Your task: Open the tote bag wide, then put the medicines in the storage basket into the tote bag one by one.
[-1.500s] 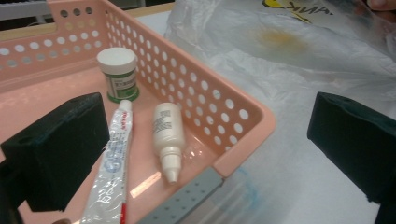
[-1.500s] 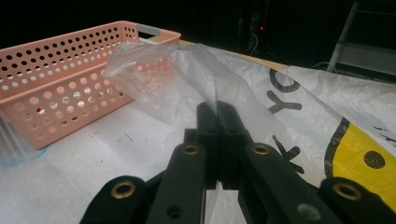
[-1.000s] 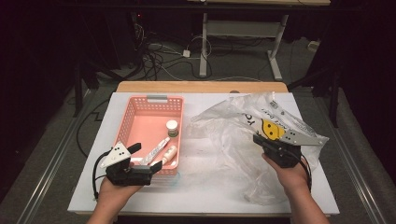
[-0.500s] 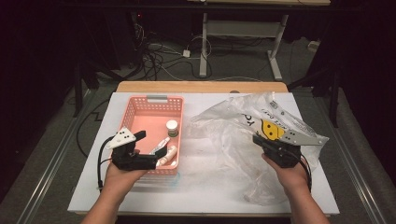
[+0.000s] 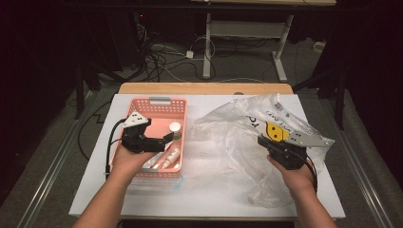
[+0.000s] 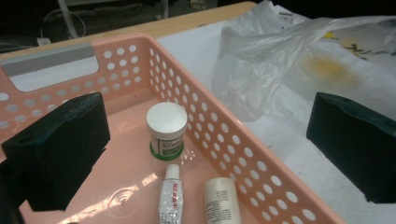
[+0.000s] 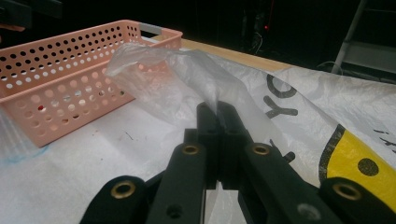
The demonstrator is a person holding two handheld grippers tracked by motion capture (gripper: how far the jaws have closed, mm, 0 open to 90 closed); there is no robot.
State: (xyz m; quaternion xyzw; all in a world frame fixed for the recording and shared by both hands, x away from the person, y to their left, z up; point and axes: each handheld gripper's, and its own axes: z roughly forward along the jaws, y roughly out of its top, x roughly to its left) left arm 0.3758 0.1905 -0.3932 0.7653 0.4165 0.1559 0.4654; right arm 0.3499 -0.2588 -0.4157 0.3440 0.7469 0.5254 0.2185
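The left hand-held gripper (image 5: 167, 137) hung wide open over the pink basket (image 5: 157, 102), holding nothing; a jar (image 6: 166, 122), a tube (image 6: 170, 195) and a bottle (image 6: 222, 200) lay inside. The right hand-held gripper (image 5: 262, 140) was clamped on a fold of the plastic bag (image 5: 247, 128), which lay crumpled on the surface (image 5: 204, 190) beside the basket.

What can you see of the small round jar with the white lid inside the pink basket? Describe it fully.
The small round jar with a white lid stands upright on the floor of the pink perforated plastic basket, towards its far end. Its flat white cap tops a printed label with a green band at the base. A small clear tube lies just in front of it. Nothing grips it; the left gripper hangs open above.
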